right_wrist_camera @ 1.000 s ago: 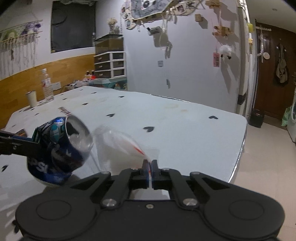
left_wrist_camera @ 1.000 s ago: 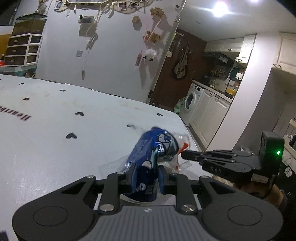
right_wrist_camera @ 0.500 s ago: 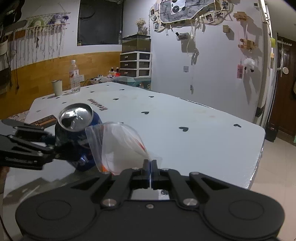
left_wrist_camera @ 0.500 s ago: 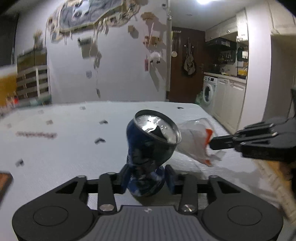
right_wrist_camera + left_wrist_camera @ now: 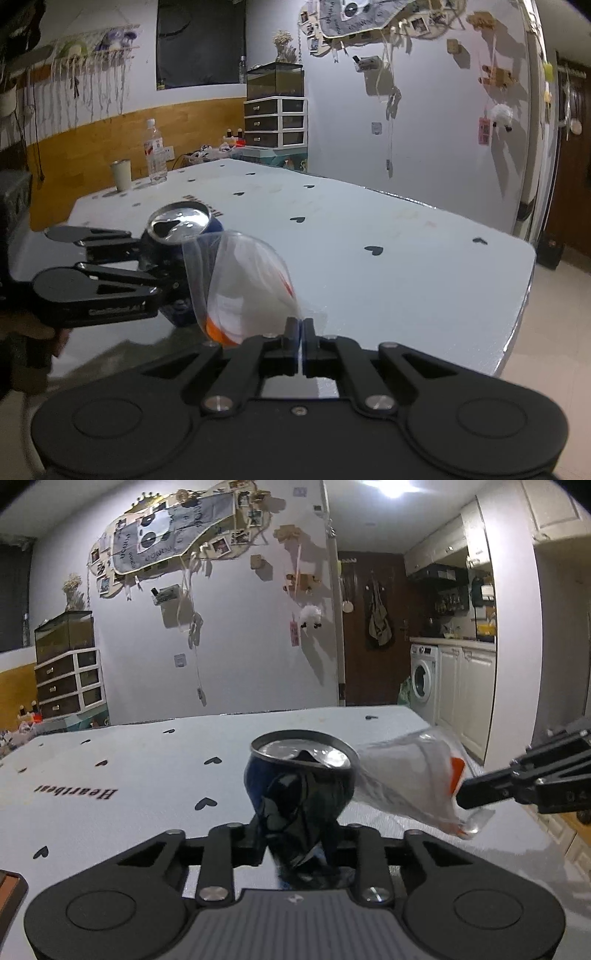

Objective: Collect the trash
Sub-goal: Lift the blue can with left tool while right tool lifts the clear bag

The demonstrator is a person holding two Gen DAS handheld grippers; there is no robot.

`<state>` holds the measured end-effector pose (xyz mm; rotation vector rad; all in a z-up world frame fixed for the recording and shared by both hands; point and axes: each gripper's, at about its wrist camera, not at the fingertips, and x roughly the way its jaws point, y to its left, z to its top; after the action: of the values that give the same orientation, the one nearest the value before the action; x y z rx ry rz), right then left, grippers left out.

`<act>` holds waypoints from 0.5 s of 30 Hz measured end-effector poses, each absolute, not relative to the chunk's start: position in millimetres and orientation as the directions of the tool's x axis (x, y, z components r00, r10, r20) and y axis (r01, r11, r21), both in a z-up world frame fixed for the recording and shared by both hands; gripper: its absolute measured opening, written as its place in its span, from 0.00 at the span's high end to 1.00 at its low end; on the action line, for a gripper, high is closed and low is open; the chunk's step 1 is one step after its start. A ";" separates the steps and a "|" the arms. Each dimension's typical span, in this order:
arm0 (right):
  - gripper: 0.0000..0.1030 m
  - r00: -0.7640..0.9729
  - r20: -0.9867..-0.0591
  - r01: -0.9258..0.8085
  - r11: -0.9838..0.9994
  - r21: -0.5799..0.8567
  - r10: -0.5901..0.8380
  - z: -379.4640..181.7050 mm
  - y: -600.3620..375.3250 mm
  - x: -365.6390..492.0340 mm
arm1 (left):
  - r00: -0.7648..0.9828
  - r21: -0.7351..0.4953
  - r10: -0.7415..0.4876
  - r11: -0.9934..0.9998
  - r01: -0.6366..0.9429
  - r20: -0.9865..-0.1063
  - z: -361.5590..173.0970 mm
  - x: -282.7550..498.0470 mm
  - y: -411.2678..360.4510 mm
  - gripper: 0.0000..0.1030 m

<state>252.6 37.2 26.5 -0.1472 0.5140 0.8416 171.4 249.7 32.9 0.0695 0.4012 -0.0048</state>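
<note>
From my left wrist camera, the left gripper (image 5: pixel 297 843) is clamped on a crushed blue can (image 5: pixel 299 790). Its jaws have just been closing after a brief loosening, with the can between them the whole time, and the pads now press on the can's dented lower body from both sides. The can stands roughly upright above the white table (image 5: pixel 147 775), its silver top with the open mouth tilted toward the camera. Just right of the can's rim, touching it or very nearly, is the mouth of a clear plastic bag (image 5: pixel 413 775) with orange marks. The right gripper (image 5: pixel 461 799) comes in from the right edge and its tip sits on the bag's far end.

From my right wrist camera, the right gripper (image 5: pixel 300 328) has its jaws fully together, pinching a thin edge of the clear plastic bag (image 5: pixel 247 284). The bag balloons open up and to the left of the fingertips, its mouth against the can (image 5: pixel 181 229). The left gripper (image 5: pixel 162 266) reaches in from the left, its two fingers either side of the can's body. At the far end of the table (image 5: pixel 406 251) stand a plastic bottle (image 5: pixel 156 153) and a cup (image 5: pixel 122 174), well apart from both grippers.
</note>
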 end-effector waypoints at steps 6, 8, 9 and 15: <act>0.98 0.542 -0.510 -0.720 0.682 0.128 0.668 32.7 16.1 254.3 | 0.914 -0.026 -0.009 1.000 -0.001 -0.405 33.9 165.0 258.4 0.74; 0.97 0.547 -0.517 -0.732 0.676 0.088 0.659 32.6 12.8 246.8 | 0.909 -0.056 -0.025 0.998 0.002 -0.415 32.3 160.8 258.5 0.74; 0.96 0.547 -0.519 -0.739 0.670 0.069 0.657 32.3 11.5 242.9 | 0.909 -0.064 -0.030 0.998 0.004 -0.417 32.2 158.2 257.5 0.74; 0.79 0.576 -0.518 -0.779 0.618 -0.111 0.633 21.7 14.8 216.5 | 0.905 -0.098 -0.059 0.995 0.019 -0.421 32.5 146.7 254.5 0.74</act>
<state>216.5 14.8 21.7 -0.3468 0.4597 0.8455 146.7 254.5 32.5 -0.0923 0.4374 -0.0400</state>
